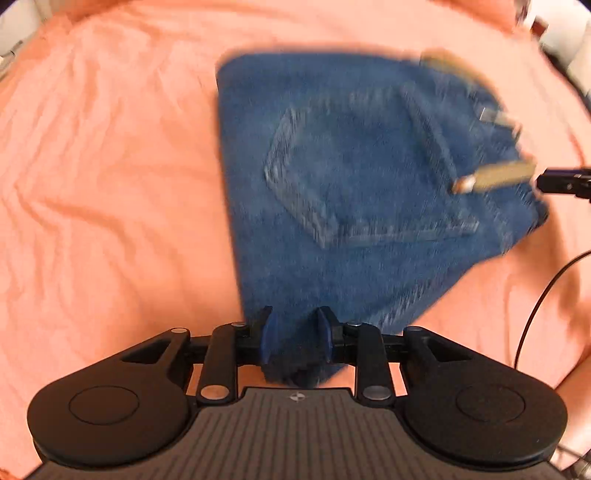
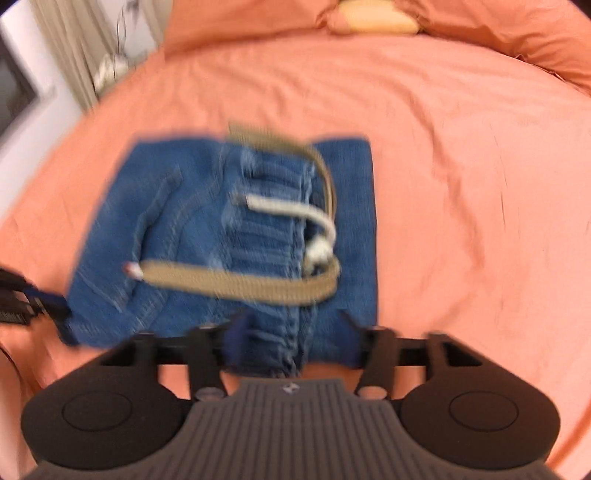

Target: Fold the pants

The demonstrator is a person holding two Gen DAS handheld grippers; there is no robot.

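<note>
The bed [image 2: 461, 155], covered with an orange sheet, serves as the work surface; it is wide and soft, so the cloth can lie flat on it. A pillow [image 2: 380, 16] in the same orange colour lies at the far end, well apart from the work.

The jeans [image 1: 362, 177] lie in the middle of the bed, already folded to a compact blue packet with a back pocket on top. I judge that the folding is nearly finished and that only the last edge is being set down.

A tan belt [image 2: 240, 282] is in the waistband and hangs loose over the packet, probably because nobody took it out before the folding.

The left gripper [image 1: 295, 339] pinches the near corner of the jeans; dark cloth is bunched between its blue pads. This grip seems to keep the corner lifted while the fold settles.

The right gripper [image 2: 293, 341] has its fingers spread wide, with the waistband edge lying between them but not pressed, so it seems to let the cloth rest
</note>
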